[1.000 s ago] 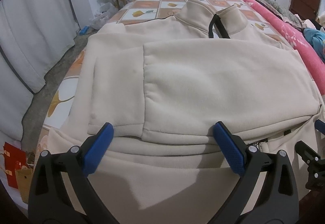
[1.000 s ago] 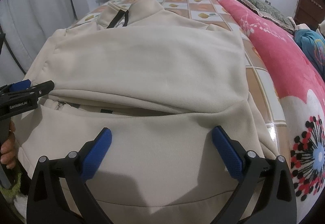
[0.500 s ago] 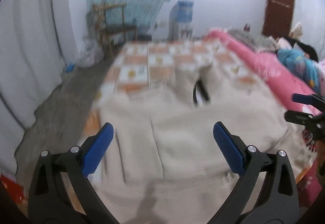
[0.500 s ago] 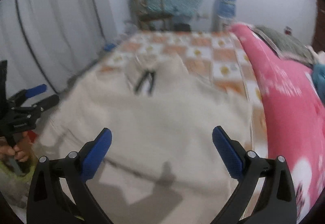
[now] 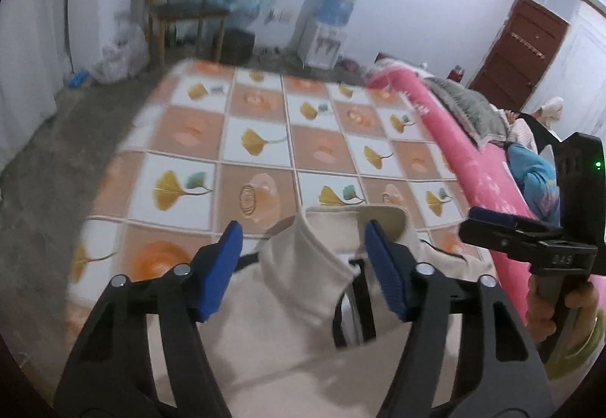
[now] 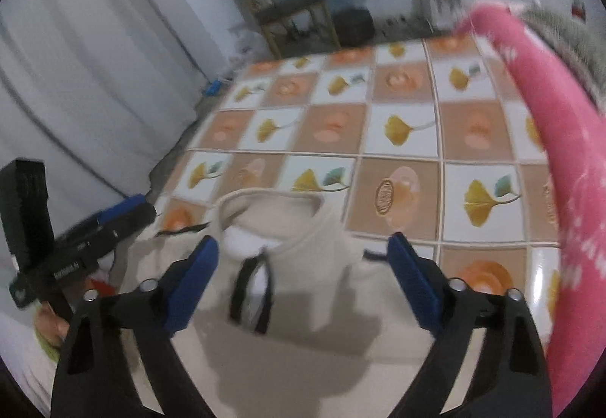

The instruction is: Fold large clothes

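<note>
Evidently soft, thick and floppy, the cream fleece zip-neck pullover (image 5: 303, 304) lies on the tiled-print bedspread (image 5: 265, 137) at six o'clock, its collar framed by both empty, closing tongs, left gripper (image 5: 303, 262) and right gripper (image 6: 303, 266), so grip doubled edges.

Background furnishings. A bedsheet (image 5: 261, 152) in a check of orange and white squares, printed with yellow leaves, covers the bed; a rolled pink blanket (image 5: 447, 137) lies along its right edge, with a grey pillow (image 5: 466, 107) beside it. Against the far wall stand a wooden chair (image 5: 181, 1) and a water dispenser (image 5: 325, 27); a brown door (image 5: 519, 50) lies at right, white curtains (image 6: 94, 58) at left
</note>
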Available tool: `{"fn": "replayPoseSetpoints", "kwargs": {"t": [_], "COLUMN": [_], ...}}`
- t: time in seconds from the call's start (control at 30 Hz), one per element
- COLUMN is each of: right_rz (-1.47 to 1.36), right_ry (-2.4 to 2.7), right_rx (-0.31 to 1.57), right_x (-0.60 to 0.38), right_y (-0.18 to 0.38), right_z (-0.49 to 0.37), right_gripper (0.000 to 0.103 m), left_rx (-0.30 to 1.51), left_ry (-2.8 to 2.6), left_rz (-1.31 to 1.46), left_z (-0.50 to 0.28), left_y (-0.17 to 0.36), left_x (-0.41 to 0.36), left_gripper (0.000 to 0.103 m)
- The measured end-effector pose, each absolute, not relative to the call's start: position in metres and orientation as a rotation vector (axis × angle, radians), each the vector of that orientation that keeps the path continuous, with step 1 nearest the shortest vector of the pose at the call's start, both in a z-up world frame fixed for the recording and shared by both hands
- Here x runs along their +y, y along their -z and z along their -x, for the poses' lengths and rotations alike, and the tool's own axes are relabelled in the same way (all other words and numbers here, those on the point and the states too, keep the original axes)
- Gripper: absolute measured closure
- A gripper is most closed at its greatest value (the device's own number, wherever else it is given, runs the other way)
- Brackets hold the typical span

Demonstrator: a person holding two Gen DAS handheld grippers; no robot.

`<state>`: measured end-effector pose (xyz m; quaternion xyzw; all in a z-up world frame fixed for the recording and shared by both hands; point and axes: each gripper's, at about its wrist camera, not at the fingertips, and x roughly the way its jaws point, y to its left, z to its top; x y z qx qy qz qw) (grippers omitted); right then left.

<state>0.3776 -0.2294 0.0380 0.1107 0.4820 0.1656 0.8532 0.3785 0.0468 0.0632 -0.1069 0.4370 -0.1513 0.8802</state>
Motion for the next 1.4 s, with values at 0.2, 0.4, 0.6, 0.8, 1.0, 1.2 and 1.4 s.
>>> {"fn": "replayPoseSetpoints", "kwargs": {"t": [0.2,0.4,0.6,0.8,1.0,1.2,1.4], "right_rz": [-0.41,-0.45,-0.317,-0.155,0.029,0.136,0.2], "right_ry": [-0.347,-0.414,-0.46,-0.497,-0.503,-0.477,-0.439], "right_rx": [1.129,1.189,1.106,1.015,0.949,0.969,1.023], "right_x": [-0.244,-0.239,-0.231,-0.224,-0.213,-0.209,-0.223], "right_y": [0.013,0.033,0.001,-0.031,-0.04,-0.006,0.018], "right_z": [-0.433,-0.44,-0.414,-0.361,-0.293,-0.243,-0.219], "right_gripper": [0.039,0.079,0.089,0.09,0.09,0.086,0.066], "left_rx": [1.043,1.102,0.994,0.896,0.841,0.85,0.956], "left_ry": [0.286,0.309,0.359,0.431,0.469,0.451,0.47], "left_rz": [0.329,0.307,0.162,0.021,-0.063,-0.142,-0.092], "left_z": [-0.426,-0.436,-0.408,-0.354,-0.292,-0.247,-0.23], "left_y": [-0.012,0.009,-0.019,-0.052,-0.06,-0.035,-0.01], "left_x": [0.036,0.021,0.011,0.006,0.006,0.008,0.032], "left_gripper": [0.043,0.084,0.093,0.094,0.094,0.093,0.081]}}
